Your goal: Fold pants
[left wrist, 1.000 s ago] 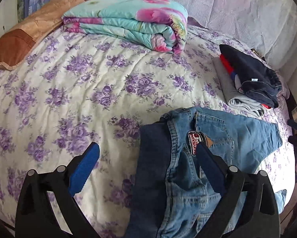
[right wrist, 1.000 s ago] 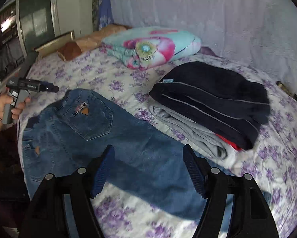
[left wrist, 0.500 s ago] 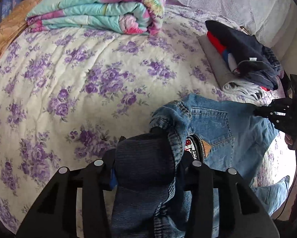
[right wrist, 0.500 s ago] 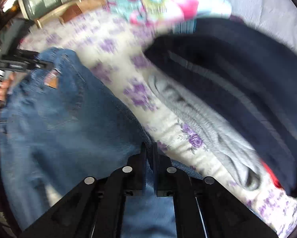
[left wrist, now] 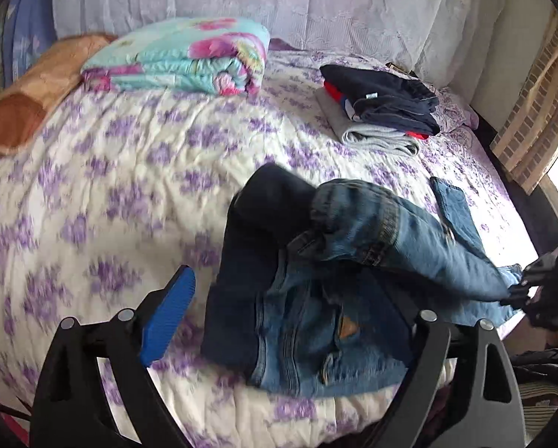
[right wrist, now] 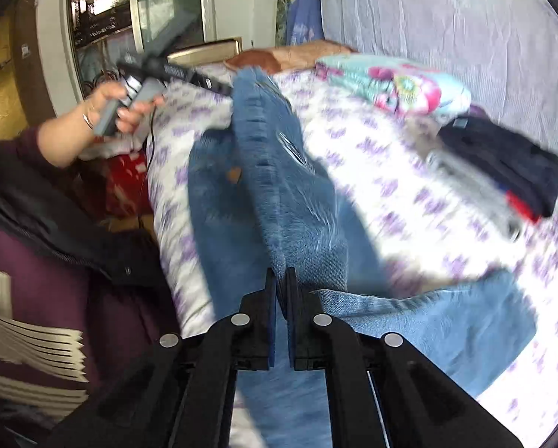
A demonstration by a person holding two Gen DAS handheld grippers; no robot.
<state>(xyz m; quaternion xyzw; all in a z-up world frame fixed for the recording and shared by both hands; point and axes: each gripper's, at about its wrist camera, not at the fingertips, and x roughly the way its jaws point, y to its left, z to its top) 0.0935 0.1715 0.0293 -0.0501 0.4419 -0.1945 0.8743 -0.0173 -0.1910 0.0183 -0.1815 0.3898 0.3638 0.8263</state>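
Blue jeans (left wrist: 316, 298) lie on the floral bedspread (left wrist: 111, 194) near its front edge, waist end toward me, one leg folded over on top. My left gripper (left wrist: 293, 310) is open and empty above the waistband. My right gripper (right wrist: 280, 291) is shut on the jeans' (right wrist: 293, 201) leg fabric and holds it raised off the bed. The right gripper also shows in the left wrist view (left wrist: 540, 291) at the right edge. The left gripper shows in the right wrist view (right wrist: 174, 71), held in a hand.
A folded floral quilt (left wrist: 181, 61) and an orange pillow (left wrist: 28, 100) lie at the back left. A stack of folded dark, grey and red clothes (left wrist: 383, 112) sits at the back right. A white curtain (left wrist: 316, 0) hangs behind. A window (right wrist: 103, 18) is on the left.
My left gripper has let go of the waistband, opened and pulled back. My right gripper, still shut on the leg, has lifted it and carried it over toward the waist.
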